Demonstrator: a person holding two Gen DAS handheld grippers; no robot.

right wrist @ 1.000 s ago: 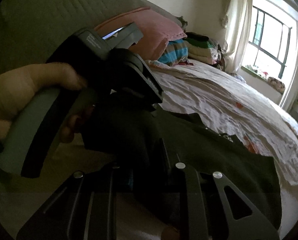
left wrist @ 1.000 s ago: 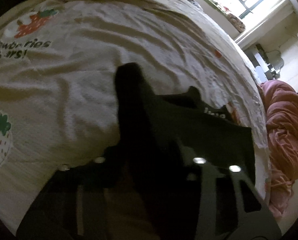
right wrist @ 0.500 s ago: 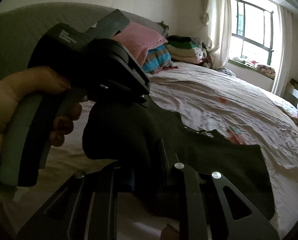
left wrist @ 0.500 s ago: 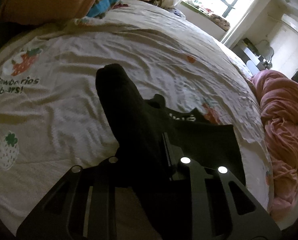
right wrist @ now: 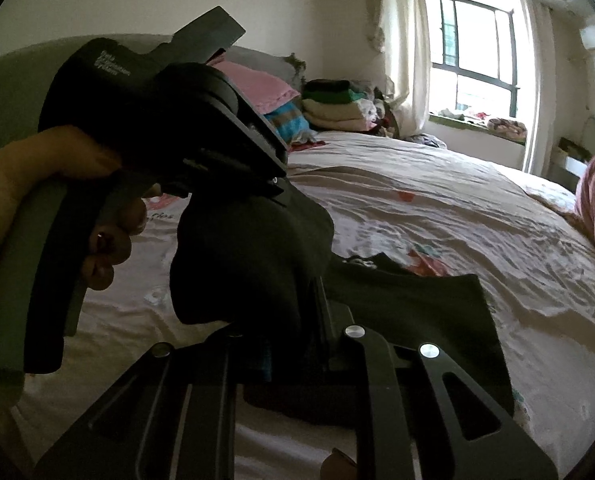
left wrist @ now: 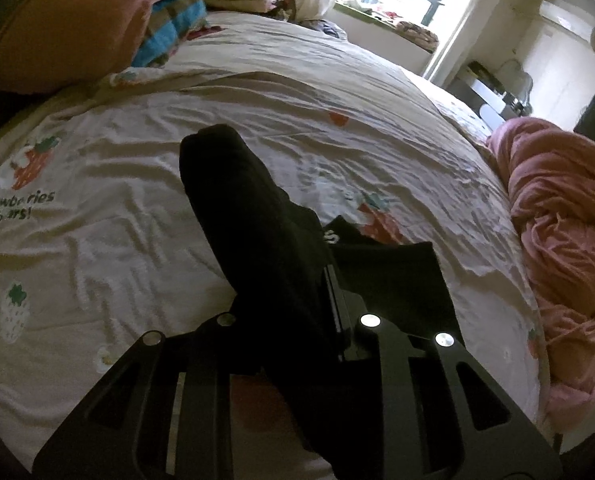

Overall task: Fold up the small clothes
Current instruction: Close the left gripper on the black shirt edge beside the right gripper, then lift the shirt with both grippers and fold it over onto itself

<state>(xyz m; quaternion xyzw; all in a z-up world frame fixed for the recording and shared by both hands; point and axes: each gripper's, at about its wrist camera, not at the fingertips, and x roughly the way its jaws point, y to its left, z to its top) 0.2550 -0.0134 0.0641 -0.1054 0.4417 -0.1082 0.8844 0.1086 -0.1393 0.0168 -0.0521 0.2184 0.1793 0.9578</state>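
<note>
Both hand-held grippers, left [left wrist: 329,300] & right [right wrist: 317,320], clamp the black cloth [left wrist: 253,232]. It rose higher off the bed [left wrist: 137,240] vs. 1 s ago. Fold prob. comes next.

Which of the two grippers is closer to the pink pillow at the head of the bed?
Left. The left gripper, clamping the black garment, sits between the right gripper and the pink pillow; the right gripper holds the same garment farther back from it.

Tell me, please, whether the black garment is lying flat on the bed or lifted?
Partly lifted: both the left gripper and right gripper pinch the black garment, bunched, while its far part trails toward the bedsheet.
</note>
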